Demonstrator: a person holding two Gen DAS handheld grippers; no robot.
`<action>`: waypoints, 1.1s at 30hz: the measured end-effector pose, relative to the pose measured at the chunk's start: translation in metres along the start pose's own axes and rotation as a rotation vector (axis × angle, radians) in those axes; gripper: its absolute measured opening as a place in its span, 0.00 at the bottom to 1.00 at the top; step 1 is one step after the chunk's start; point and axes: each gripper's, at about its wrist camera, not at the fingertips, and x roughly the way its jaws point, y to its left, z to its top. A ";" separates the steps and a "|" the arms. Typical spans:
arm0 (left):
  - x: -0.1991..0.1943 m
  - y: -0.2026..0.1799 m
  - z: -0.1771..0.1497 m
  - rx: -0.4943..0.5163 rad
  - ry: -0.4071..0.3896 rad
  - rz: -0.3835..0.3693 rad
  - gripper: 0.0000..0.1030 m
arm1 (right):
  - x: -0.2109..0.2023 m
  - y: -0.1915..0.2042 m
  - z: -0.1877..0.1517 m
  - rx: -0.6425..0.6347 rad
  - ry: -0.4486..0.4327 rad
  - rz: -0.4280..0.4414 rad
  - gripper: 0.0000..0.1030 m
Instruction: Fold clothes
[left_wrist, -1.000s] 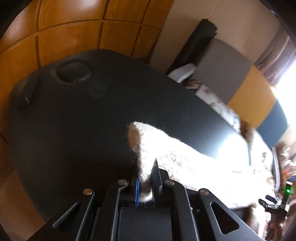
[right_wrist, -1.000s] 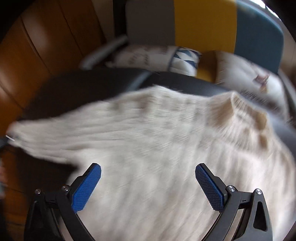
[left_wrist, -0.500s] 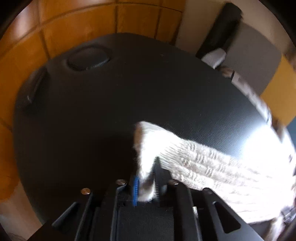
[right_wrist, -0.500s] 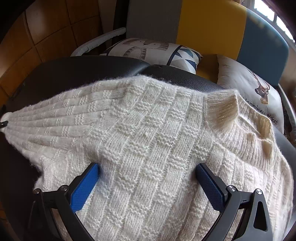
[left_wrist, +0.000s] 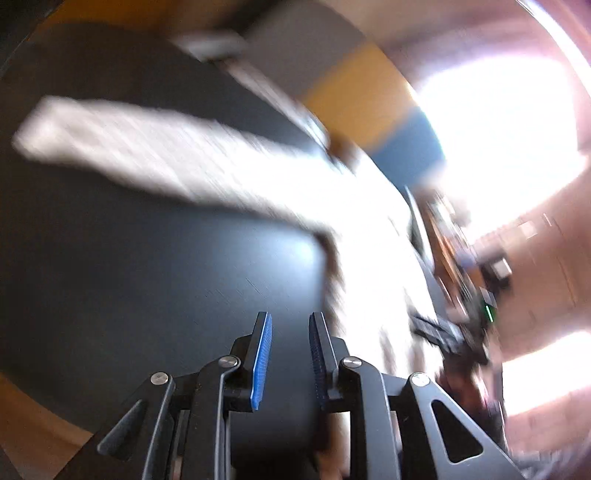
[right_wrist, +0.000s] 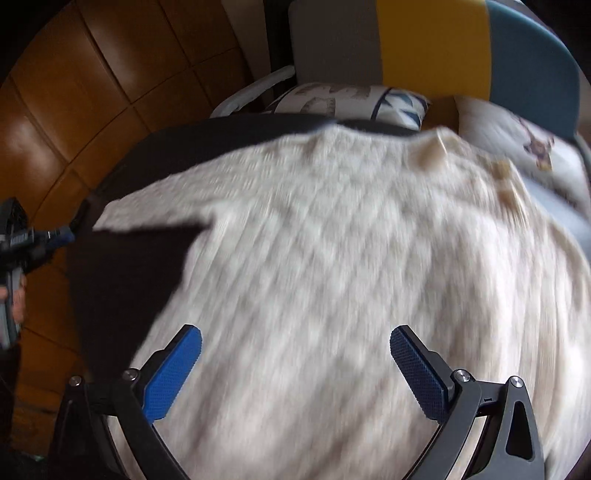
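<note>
The sweater (right_wrist: 332, 258) is spread on the dark desk (left_wrist: 147, 277), sleeve toward ten o'clock; the left gripper's (left_wrist: 290, 332) jaws are opening on nothing, while the right gripper's (right_wrist: 295, 354) jaws are held wide apart.

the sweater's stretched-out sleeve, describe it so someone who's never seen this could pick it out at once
Start at the dark table in front of the grey, yellow and blue sofa back. A cream knit sweater covers most of it. The sleeve is the narrow cream strip reaching from the sweater's body out across bare tabletop, the only pale band lying alone on the dark surface.
</note>
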 end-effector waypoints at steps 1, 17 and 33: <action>0.013 -0.009 -0.012 0.015 0.037 -0.018 0.20 | -0.004 0.000 -0.012 0.008 0.008 0.001 1.00; 0.117 -0.091 -0.055 0.194 0.146 0.222 0.08 | -0.027 -0.015 -0.090 0.080 -0.043 0.006 1.00; 0.103 -0.153 -0.023 0.218 0.058 0.263 0.16 | -0.075 -0.025 -0.115 0.060 -0.159 -0.008 1.00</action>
